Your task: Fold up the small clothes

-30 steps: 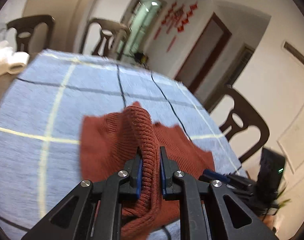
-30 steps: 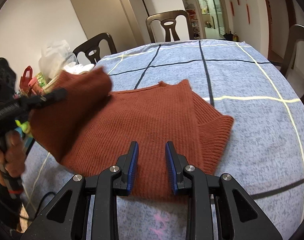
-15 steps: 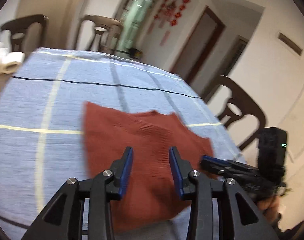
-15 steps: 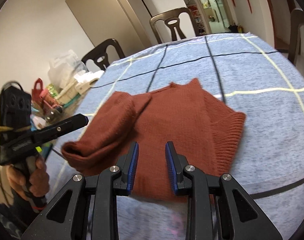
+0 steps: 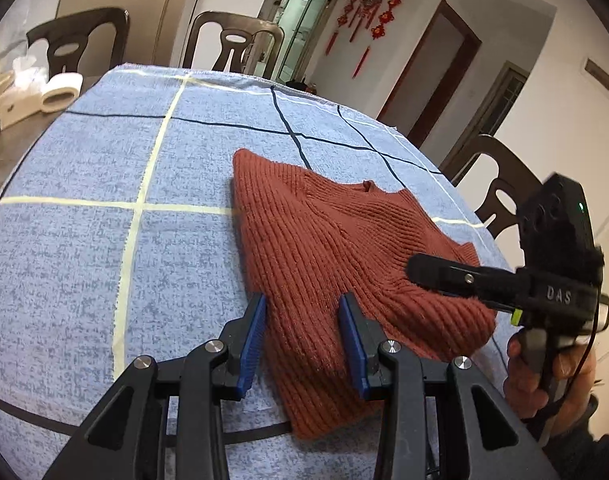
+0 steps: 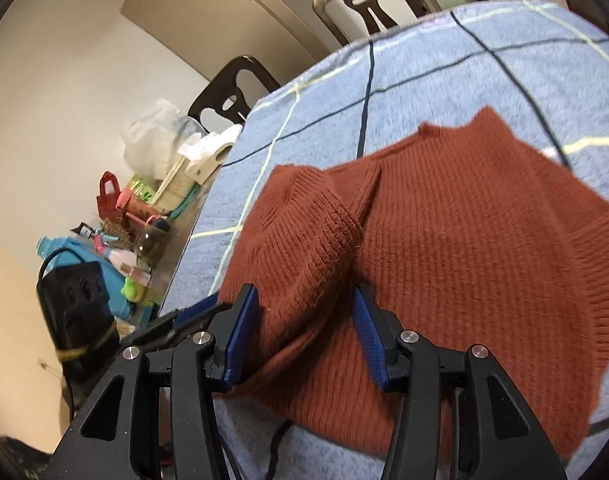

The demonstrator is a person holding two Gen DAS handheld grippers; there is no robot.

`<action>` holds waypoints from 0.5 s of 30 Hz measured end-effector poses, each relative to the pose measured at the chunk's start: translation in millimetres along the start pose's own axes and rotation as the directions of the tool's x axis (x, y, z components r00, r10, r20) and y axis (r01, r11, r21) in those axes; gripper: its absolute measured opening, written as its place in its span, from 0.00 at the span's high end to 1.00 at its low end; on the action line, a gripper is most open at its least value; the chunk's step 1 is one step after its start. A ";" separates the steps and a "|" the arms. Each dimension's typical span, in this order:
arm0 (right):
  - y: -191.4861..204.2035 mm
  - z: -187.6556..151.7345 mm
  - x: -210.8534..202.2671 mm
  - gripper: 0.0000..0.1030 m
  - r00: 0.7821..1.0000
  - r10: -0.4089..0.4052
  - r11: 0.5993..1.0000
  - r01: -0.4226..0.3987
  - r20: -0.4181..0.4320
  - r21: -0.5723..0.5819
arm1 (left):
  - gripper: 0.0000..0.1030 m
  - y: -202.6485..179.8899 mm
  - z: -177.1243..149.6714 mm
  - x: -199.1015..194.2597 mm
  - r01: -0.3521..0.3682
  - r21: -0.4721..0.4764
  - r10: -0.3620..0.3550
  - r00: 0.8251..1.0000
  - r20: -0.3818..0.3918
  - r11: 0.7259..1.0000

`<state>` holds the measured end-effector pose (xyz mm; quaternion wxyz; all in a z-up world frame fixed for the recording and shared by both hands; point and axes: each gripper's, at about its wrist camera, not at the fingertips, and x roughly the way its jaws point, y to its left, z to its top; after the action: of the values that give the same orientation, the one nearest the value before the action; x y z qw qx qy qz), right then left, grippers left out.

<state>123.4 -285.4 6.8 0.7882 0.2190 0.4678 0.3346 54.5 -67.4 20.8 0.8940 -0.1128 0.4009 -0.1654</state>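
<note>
A rust-red knit sweater [image 5: 336,248] lies on the blue checked tablecloth [image 5: 104,240], with its left sleeve folded in over the body [image 6: 304,224]. My left gripper [image 5: 302,340] is open and empty, its jaws either side of the sweater's near edge. My right gripper [image 6: 306,336] is open, its jaws either side of the folded sleeve's cuff without closing on it. The right gripper also shows at the right of the left wrist view [image 5: 464,280], over the sweater's hem. The left gripper's tips show low in the right wrist view [image 6: 184,318].
Dark chairs [image 5: 232,40] stand around the table. A white tissue roll and box [image 5: 44,94] sit at the far left corner. A clutter of bags, bottles and a jar [image 6: 140,216] fills the table edge left of the cloth.
My left gripper let go of the sleeve, which now lies folded on the sweater's body, and drew back open. My right gripper moved left and forward to the folded cuff.
</note>
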 end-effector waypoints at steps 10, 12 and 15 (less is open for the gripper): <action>1.2 10.2 -5.7 0.87 1.000 0.001 1.000 0.000 0.013 -0.024 | 0.60 -4.3 8.8 1.4 -0.006 0.015 0.006 1.000 -0.016 1.000; 1.7 13.6 -16.5 0.87 0.999 -0.007 0.999 0.009 0.044 -0.043 | 0.60 -11.7 14.6 -1.2 -0.010 0.036 0.010 1.000 -0.002 0.999; -7.6 17.5 -37.1 0.87 0.995 -0.026 0.999 0.029 0.093 -0.040 | 0.60 -25.3 22.7 -2.2 -0.003 0.064 0.002 1.000 0.015 0.998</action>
<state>128.8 -318.4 31.9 0.8180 0.2116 0.4266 0.3228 65.1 -88.2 45.5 0.9004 -0.0849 0.3888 -0.1760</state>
